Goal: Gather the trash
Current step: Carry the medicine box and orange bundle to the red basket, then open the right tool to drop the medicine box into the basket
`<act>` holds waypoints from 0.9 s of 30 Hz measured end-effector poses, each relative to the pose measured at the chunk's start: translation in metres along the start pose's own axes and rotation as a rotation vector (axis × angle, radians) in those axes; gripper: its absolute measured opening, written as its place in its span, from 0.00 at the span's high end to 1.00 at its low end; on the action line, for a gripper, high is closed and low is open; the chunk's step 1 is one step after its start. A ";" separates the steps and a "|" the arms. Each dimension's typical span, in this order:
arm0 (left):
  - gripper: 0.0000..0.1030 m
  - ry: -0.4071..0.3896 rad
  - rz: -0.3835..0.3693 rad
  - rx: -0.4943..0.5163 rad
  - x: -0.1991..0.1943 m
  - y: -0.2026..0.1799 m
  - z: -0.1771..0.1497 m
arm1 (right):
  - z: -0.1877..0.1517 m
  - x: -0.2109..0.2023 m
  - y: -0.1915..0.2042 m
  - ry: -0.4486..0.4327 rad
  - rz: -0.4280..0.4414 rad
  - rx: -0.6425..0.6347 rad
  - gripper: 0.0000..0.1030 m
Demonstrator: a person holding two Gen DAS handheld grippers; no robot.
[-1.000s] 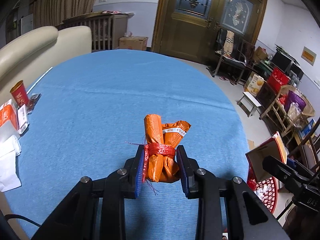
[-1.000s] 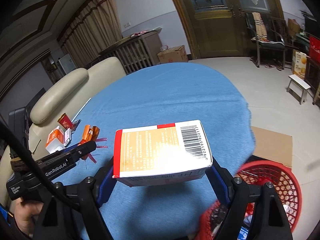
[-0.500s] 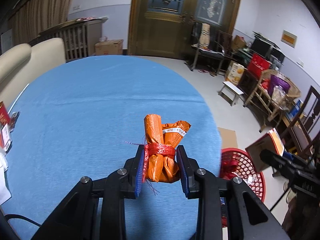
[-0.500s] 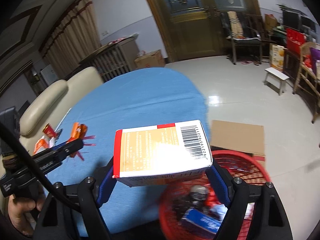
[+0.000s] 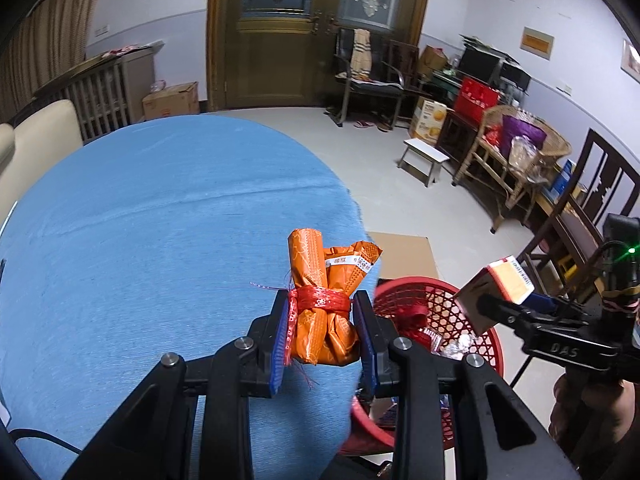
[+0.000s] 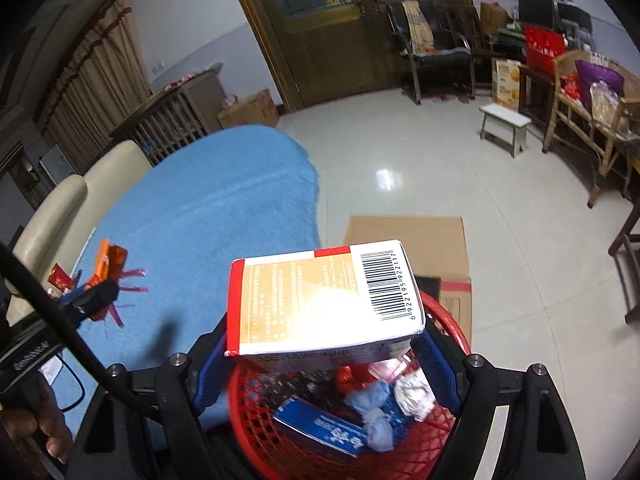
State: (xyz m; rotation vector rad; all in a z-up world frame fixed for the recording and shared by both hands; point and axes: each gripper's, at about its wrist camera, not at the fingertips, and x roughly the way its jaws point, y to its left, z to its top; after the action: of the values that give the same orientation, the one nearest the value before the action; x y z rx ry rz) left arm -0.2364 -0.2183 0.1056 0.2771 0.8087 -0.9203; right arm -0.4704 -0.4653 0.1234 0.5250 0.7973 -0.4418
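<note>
Red basket [image 6: 448, 432] contents in right view only, orange bundle [image 5: 324, 312] close in left view.

Basket [image 6: 448, 436] right of table [image 5: 160, 240] — box [image 6: 320, 300] above

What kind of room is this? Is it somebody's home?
Most likely a lived-in living or dining room: a table under a blue cloth, ornate wooden double doors with glass panes, a wicker chair piled with bags, and a cream sofa.

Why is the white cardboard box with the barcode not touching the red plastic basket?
Apart: right wrist view shows the box clamped in the right gripper, above the basket.
</note>
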 end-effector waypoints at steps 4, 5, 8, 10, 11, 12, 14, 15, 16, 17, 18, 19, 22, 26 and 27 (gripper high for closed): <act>0.69 0.012 -0.010 0.015 0.003 -0.006 0.000 | -0.006 0.002 -0.009 0.028 -0.010 0.001 0.18; 0.69 0.016 -0.012 0.019 0.004 -0.008 0.000 | -0.007 0.003 -0.010 0.031 -0.011 0.002 0.18; 0.69 0.023 -0.016 0.025 0.005 -0.012 -0.002 | -0.010 0.002 -0.012 0.041 -0.014 0.003 0.18; 0.69 0.026 -0.018 0.029 0.007 -0.014 -0.003 | -0.011 0.002 -0.012 0.045 -0.015 -0.001 0.18; 0.69 0.028 -0.020 0.030 0.008 -0.015 -0.003 | -0.011 0.002 -0.012 0.047 -0.017 -0.002 0.18; 0.69 0.029 -0.021 0.030 0.009 -0.016 -0.003 | -0.011 0.002 -0.012 0.049 -0.019 -0.005 0.18; 0.69 0.031 -0.026 0.031 0.010 -0.016 -0.002 | -0.012 0.002 -0.012 0.058 -0.026 -0.014 0.18; 0.69 0.032 -0.027 0.033 0.011 -0.016 -0.002 | -0.012 0.002 -0.013 0.062 -0.030 -0.017 0.18; 0.69 0.033 -0.028 0.034 0.012 -0.017 -0.002 | -0.012 0.004 -0.013 0.067 -0.032 -0.019 0.18; 0.69 0.034 -0.030 0.035 0.013 -0.017 -0.002 | -0.013 0.005 -0.014 0.075 -0.035 -0.021 0.18; 0.69 0.036 -0.032 0.035 0.013 -0.016 -0.002 | -0.014 0.006 -0.015 0.084 -0.038 -0.023 0.18; 0.69 0.037 -0.034 0.038 0.014 -0.014 0.001 | -0.013 0.009 -0.017 0.092 -0.040 -0.023 0.18; 0.69 0.040 -0.038 0.044 0.016 -0.016 0.001 | -0.017 0.015 -0.020 0.121 -0.046 -0.027 0.18; 0.69 0.045 -0.042 0.051 0.018 -0.019 -0.001 | -0.021 0.021 -0.020 0.150 -0.054 -0.031 0.18; 0.69 0.045 -0.043 0.051 0.018 -0.019 -0.001 | -0.021 0.022 -0.021 0.153 -0.054 -0.031 0.18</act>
State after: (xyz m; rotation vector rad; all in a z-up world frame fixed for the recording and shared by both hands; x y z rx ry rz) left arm -0.2459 -0.2399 0.0939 0.3271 0.8364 -0.9794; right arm -0.4803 -0.4730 0.0884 0.5135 0.9659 -0.4418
